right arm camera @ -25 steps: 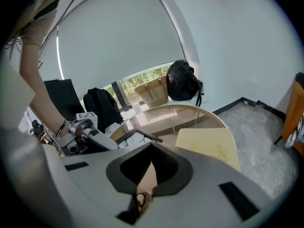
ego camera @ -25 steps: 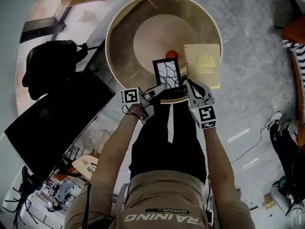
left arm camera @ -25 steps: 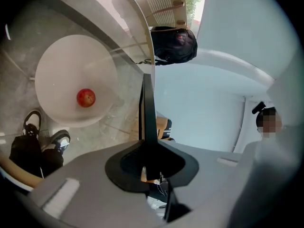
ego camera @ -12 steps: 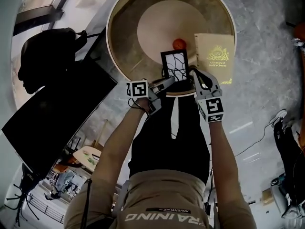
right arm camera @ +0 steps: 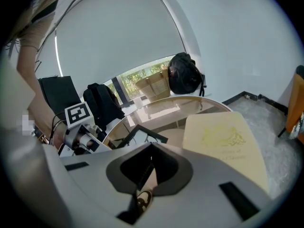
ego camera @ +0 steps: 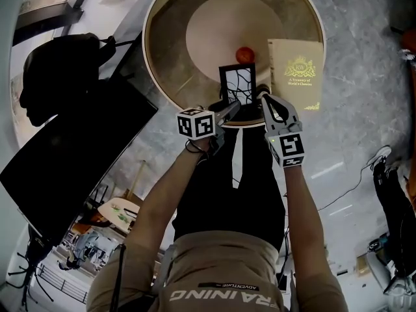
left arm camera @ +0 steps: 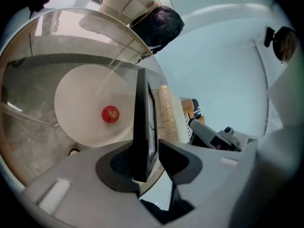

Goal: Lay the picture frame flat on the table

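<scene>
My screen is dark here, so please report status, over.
Left gripper and right gripper shut on picture frame. Frame upright, not flat yet. Apple just behind, book at right.

Counted on the round table (ego camera: 168, 67), 1 only: 1 picture frame (ego camera: 236, 82), 1 small red fruit (ego camera: 245, 54), 1 cream book (ego camera: 296, 73). Grippers: 2, left gripper (ego camera: 227, 110) and right gripper (ego camera: 263, 98).

Person wears beige short-sleeve shirt (ego camera: 221, 268) w/ white print "RAINING ADVENTURE", black trousers (ego camera: 218, 194) w/ white stripe. Left tool (ego camera: 229, 108) and right tool (ego camera: 264, 99): light grey bodies, black jaw pads, cubes (ego camera: 196, 123) w/ black-white square markers.
</scene>
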Action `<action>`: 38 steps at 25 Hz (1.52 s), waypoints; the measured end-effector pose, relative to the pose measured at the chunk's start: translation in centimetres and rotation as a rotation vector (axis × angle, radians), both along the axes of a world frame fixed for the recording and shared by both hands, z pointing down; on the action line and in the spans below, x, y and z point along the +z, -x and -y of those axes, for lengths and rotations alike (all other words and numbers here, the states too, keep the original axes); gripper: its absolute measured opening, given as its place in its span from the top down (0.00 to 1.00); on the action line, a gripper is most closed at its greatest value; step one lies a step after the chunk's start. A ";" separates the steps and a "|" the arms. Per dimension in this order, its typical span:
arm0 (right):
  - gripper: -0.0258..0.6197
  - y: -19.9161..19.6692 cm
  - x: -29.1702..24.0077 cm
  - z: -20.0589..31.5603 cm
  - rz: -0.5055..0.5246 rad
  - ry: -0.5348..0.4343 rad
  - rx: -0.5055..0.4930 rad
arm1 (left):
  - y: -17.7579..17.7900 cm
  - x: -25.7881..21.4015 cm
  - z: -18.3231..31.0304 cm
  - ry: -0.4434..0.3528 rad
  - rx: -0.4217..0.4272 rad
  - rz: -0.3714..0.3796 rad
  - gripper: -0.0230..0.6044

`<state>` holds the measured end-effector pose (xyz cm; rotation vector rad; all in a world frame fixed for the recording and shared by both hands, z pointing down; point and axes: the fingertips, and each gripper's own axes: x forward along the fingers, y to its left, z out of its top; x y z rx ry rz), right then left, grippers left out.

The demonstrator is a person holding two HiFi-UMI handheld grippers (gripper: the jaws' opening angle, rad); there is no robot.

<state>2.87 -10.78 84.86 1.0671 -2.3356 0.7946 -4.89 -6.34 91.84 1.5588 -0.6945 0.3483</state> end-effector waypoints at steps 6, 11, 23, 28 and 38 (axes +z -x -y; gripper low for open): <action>0.95 0.5 -0.2 -0.2 0.022 -0.020 0.013 | 1.4 0.9 -0.1 -0.158 0.101 0.265 0.59; 0.95 1.1 -0.1 -0.9 0.028 -0.019 0.000 | 3.6 0.9 0.6 -0.310 0.114 0.487 0.54; 0.95 0.6 -4.5 -2.1 0.025 -0.063 -0.018 | 4.2 -4.5 0.5 -0.400 0.123 0.459 0.54; 0.95 -0.2 -8.5 -3.0 0.016 -0.070 -0.036 | 3.2 -11.3 0.4 -0.487 0.156 0.373 0.54; 0.95 -2.2 -22.3 -2.6 -0.041 -0.176 -0.089 | 1.2 -26.9 1.9 -0.725 0.220 0.354 0.56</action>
